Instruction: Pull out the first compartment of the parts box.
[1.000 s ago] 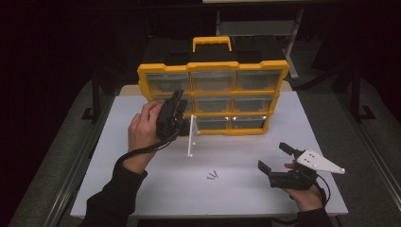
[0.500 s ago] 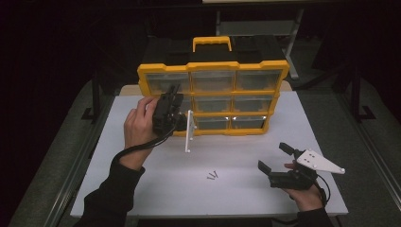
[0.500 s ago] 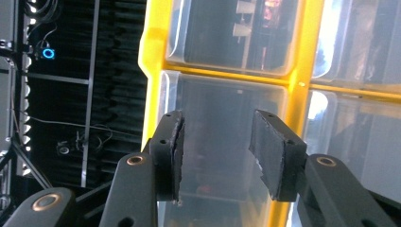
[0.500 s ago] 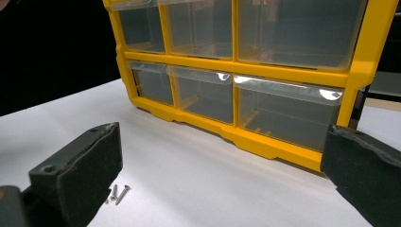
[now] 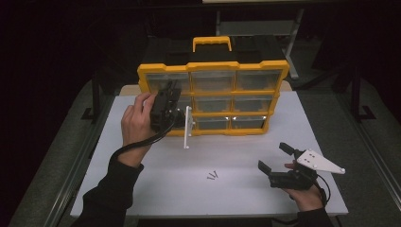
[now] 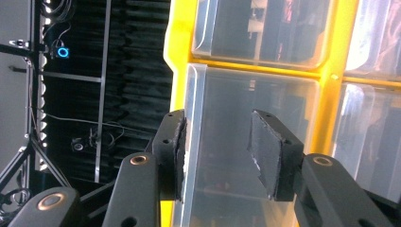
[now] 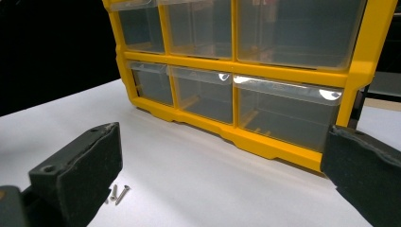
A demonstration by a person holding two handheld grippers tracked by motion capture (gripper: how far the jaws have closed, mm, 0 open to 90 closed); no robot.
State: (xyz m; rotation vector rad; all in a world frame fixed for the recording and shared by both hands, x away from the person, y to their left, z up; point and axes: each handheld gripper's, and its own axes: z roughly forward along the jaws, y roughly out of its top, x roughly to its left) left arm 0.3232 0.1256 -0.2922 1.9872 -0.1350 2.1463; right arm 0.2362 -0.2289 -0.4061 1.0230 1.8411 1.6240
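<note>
A yellow organizer [image 5: 213,65] with clear drawers stands upright at the back of the white table [image 5: 236,198]. My left gripper [image 5: 182,118] is at its left middle row, turned on its side. Its pads sit on a clear drawer [image 5: 187,127] that sticks out of the frame and shows as a pale strip. In the left gripper view the jaws [image 6: 217,156] hold that clear drawer [image 6: 213,118], with the left pad pressed to its wall beside the yellow frame [image 6: 177,47]. My right gripper [image 5: 273,156] rests open near the front right, nothing between its pads [image 7: 222,170].
Two small screws [image 5: 213,176] lie on the table between the hands, also seen by the right gripper's left jaw as screws [image 7: 118,193]. The organizer [image 7: 283,75] has a yellow handle [image 5: 212,42] on top. Dark floor surrounds the table.
The left hand and the drawer it holds have shifted slightly up and left, closer to the organizer. The right hand has not moved.
</note>
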